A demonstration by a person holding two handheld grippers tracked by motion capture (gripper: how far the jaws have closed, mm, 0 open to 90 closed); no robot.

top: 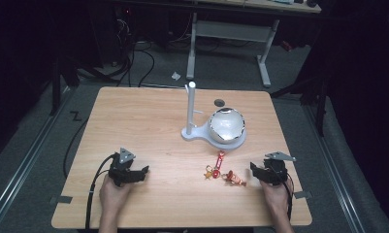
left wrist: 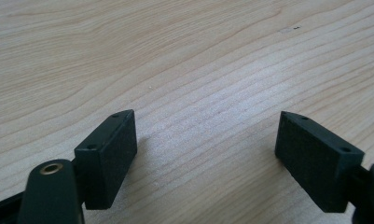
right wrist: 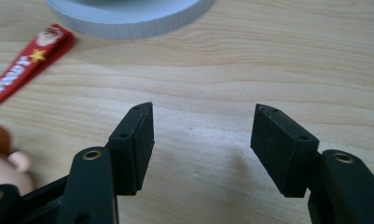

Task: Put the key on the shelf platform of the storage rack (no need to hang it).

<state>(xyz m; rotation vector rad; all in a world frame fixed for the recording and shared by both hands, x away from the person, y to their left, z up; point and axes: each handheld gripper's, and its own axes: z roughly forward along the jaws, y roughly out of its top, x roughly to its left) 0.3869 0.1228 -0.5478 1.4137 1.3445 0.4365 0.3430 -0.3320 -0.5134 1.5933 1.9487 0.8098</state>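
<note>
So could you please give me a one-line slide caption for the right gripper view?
Right gripper with open jaws over the wooden table, beside a red strap.

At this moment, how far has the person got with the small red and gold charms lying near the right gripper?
Nothing looks done: the red and gold charms lie loose on the wooden table, and the white post stand beside the silvery ball carries nothing. In hand: the right gripper sits beside them, jaws apart on bare wood. The left gripper is open and idle. Picking up and placing remain.
</note>
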